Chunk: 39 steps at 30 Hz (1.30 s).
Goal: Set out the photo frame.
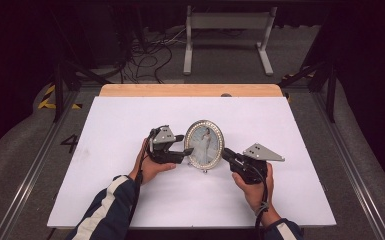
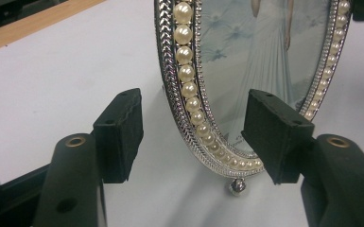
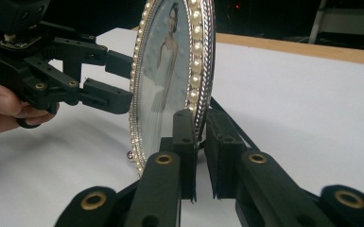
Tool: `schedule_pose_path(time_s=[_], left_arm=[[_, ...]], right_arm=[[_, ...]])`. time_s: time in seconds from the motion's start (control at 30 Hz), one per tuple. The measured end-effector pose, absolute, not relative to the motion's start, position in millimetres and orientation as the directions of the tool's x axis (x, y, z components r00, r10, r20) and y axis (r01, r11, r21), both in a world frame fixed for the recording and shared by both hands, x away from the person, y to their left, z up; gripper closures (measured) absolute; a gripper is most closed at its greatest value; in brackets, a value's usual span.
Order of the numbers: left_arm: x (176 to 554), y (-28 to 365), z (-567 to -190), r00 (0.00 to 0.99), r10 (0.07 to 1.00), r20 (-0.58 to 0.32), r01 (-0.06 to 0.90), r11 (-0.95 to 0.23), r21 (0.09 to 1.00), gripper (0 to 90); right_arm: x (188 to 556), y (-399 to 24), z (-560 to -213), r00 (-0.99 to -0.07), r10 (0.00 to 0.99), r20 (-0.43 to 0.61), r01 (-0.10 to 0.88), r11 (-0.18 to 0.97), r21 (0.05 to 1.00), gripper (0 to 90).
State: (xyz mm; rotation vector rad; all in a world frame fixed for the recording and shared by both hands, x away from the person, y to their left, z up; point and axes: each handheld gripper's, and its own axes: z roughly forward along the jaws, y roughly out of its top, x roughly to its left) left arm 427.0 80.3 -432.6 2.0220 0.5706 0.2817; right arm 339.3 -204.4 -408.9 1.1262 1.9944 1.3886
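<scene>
Silver pearl-rimmed frame (image 1: pixel 204 143) stands upright mid-worktop (image 1: pixel 130 125). Right gripper (image 3: pixel 199 137) clamped on frame's edge. Left gripper (image 2: pixel 194 135) jaws apart, straddling opposite rim, not pressing. Glass fragile, metal slick, light; grip rim only.

- You work on a white board (image 1: pixel 130 150); take it as the landmark for all that follows.
- A strip of bare wood tabletop (image 1: pixel 190 90) shows along its far edge.
- Beyond that, a white metal stand (image 1: pixel 227 35) rests on the grey floor.
- Left of the stand, far behind the board, black cables (image 1: pixel 147 55) lie tangled.
- Off the board's far-left corner, you see yellow-and-black floor tape (image 1: pixel 50 100).
</scene>
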Motion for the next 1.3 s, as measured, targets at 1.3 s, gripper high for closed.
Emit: schedule_pose_path(time_s=[1.3], left_arm=[[400,76,-435,0.869,0.491,0.062,0.263,-0.565,0.782,55.8]], right_arm=[[357,-199,-415,-0.552,0.832,0.06,0.38,0.186,0.906,83.3]])
